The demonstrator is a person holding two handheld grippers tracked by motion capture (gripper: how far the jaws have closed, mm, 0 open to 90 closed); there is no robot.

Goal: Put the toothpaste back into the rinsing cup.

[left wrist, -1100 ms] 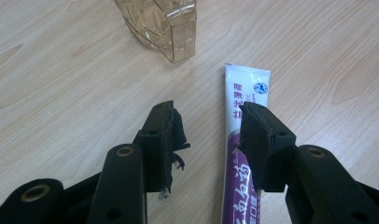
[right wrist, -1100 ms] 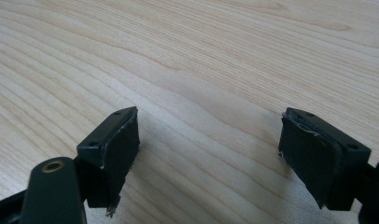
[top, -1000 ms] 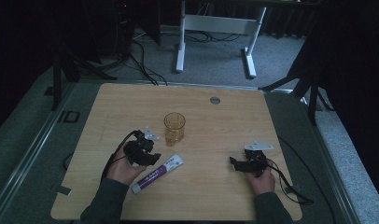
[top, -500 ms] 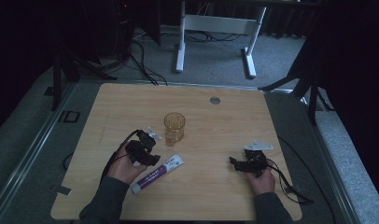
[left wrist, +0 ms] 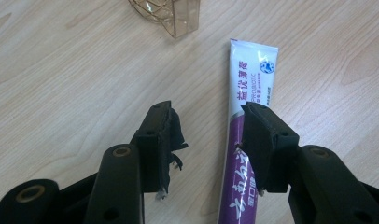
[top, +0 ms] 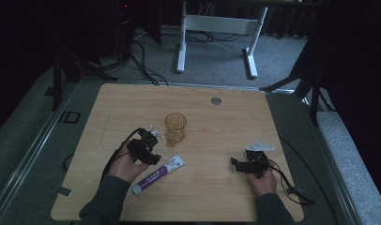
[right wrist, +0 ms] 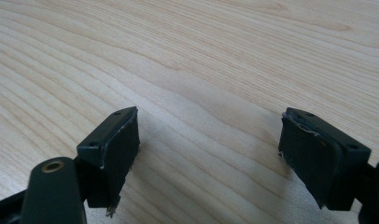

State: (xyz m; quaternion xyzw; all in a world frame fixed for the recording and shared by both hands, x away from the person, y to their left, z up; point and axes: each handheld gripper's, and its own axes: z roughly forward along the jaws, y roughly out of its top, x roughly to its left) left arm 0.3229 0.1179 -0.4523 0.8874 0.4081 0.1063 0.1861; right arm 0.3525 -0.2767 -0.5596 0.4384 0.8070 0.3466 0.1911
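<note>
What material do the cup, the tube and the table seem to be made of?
Cup: probably clear amber plastic, perhaps glass; it is see-through with moulded facets.
Tube: looks like soft glossy plastic or laminate, white and purple with print, with a flat crimped end.
Table: pale wood or wood-look laminate, matte; grain lines show in both gripper views, and which of the two cannot be told.

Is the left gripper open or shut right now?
Open. The left gripper has its jaws spread apart over the table, one jaw overlapping the toothpaste tube, nothing clamped between them.

High view above the table (top: 273,117); gripper views low, close over its wood, along the jaws.
</note>
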